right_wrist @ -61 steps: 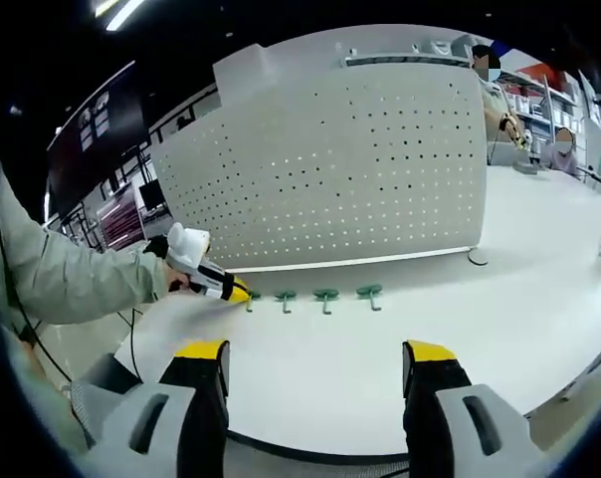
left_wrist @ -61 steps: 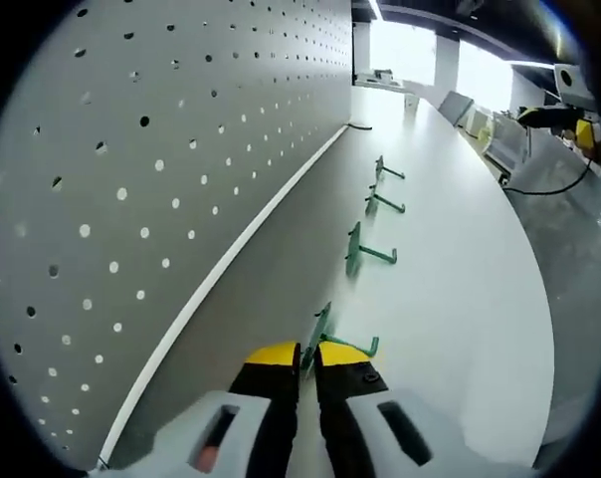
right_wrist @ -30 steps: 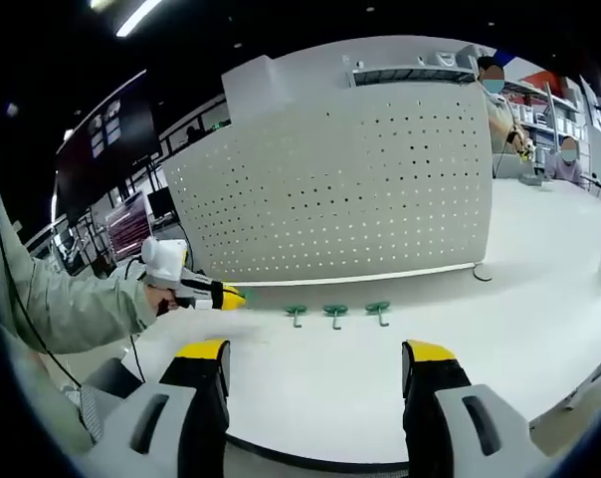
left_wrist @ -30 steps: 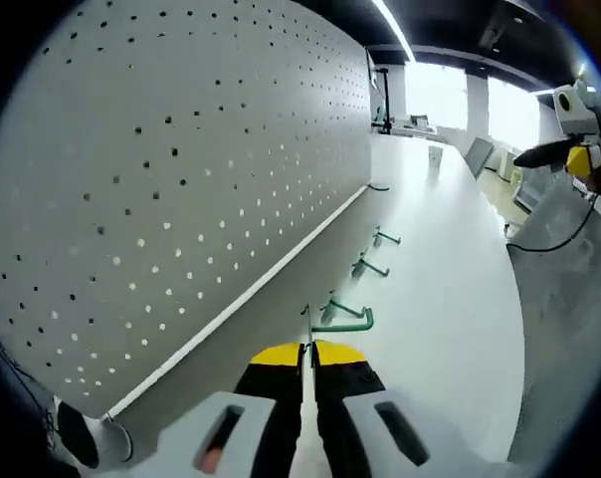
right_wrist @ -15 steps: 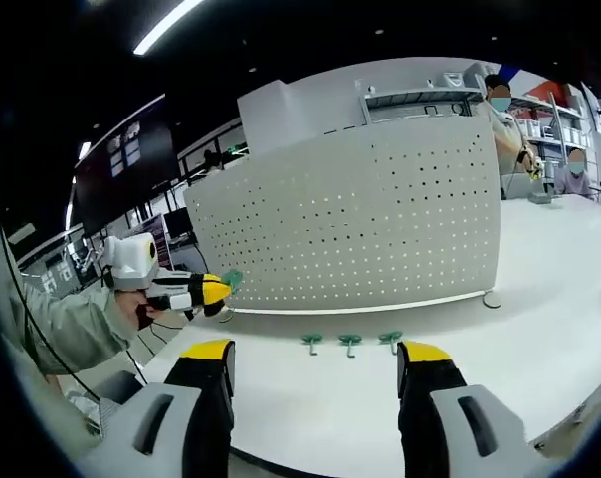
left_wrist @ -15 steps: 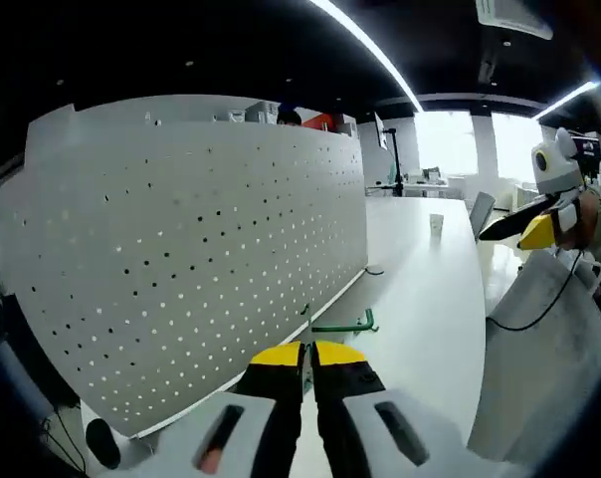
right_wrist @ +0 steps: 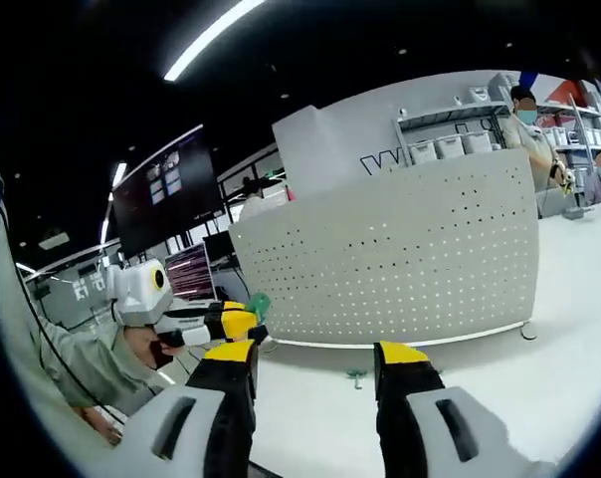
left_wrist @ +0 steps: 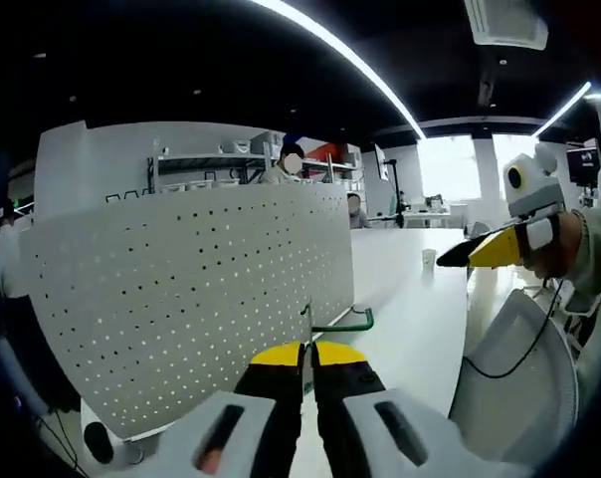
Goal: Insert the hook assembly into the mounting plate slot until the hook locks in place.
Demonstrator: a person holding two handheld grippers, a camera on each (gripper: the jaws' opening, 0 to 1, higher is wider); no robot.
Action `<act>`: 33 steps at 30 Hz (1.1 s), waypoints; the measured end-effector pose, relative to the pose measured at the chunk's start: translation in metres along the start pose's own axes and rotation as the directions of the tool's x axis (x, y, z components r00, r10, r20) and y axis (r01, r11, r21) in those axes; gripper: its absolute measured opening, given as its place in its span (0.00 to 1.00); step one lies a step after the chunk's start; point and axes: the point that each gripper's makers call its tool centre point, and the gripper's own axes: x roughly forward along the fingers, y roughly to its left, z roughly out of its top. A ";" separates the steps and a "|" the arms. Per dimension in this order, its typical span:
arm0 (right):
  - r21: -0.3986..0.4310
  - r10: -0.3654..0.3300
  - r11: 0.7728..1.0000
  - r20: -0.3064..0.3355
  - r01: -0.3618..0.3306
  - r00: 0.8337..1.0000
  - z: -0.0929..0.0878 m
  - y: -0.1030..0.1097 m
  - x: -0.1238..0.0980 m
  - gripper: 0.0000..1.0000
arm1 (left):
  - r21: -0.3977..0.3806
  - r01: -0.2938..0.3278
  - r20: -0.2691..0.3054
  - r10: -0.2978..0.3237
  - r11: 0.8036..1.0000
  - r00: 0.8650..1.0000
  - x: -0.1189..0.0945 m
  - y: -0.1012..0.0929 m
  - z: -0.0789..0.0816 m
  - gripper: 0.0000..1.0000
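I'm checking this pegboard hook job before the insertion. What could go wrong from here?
The left gripper pinches the green hook by its thin plate in mid-air, so it could twist or slip as it meets the pegboard. The holes are small and close, so a wrong one is easily picked. The right gripper is open.

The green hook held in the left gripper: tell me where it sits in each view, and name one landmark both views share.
Left gripper view: the green hook rises just above the shut yellow jaw tips of the left gripper, low and near centre.
Right gripper view: the same hook shows as a small green piece at the tip of the left gripper, left of centre.
Shared landmark: the white pegboard.
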 end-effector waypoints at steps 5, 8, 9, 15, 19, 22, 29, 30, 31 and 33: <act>-0.003 0.059 0.998 0.016 -0.059 0.998 0.010 0.016 0.006 0.35 | 0.014 0.007 0.024 -0.007 1.000 1.000 -0.002 -0.016 0.012 0.03; -0.007 0.091 0.996 0.023 -0.091 0.996 0.015 0.025 0.008 0.32 | 0.019 0.019 0.038 -0.020 1.000 0.999 -0.004 -0.024 0.020 0.03; -0.010 0.101 0.995 0.023 -0.100 0.995 0.016 0.027 0.009 0.32 | 0.022 0.023 0.045 -0.024 0.999 0.999 -0.004 -0.027 0.023 0.03; -0.008 0.133 0.991 0.033 -0.133 0.991 0.022 0.035 0.011 0.28 | 0.038 0.037 0.074 -0.039 0.999 0.997 -0.006 -0.040 0.037 0.03; -0.006 0.153 0.988 0.035 -0.152 0.988 0.025 0.040 0.013 0.27 | 0.042 0.048 0.089 -0.051 0.998 0.995 -0.006 -0.048 0.043 0.03; -0.013 0.161 0.987 0.042 -0.160 0.986 0.028 0.042 0.014 0.25 | 0.042 0.052 0.104 -0.056 0.998 0.993 -0.007 -0.054 0.049 0.03; 0.009 0.188 0.982 0.073 -0.190 0.979 0.036 0.050 0.015 0.23 | 0.041 0.060 0.131 -0.065 0.997 0.989 -0.008 -0.063 0.059 0.03; 0.016 0.194 0.980 0.079 -0.196 0.978 0.037 0.052 0.015 0.22 | 0.040 0.060 0.133 -0.065 0.997 0.989 -0.009 -0.064 0.060 0.03; 0.033 0.205 0.977 0.091 -0.209 0.975 0.038 0.054 0.015 0.22 | 0.036 0.060 0.140 -0.065 0.998 0.988 -0.009 -0.064 0.062 0.03; 0.045 0.211 0.975 0.098 -0.216 0.973 0.039 0.056 0.014 0.21 | 0.029 0.066 0.151 -0.070 0.997 0.986 -0.009 -0.066 0.065 0.03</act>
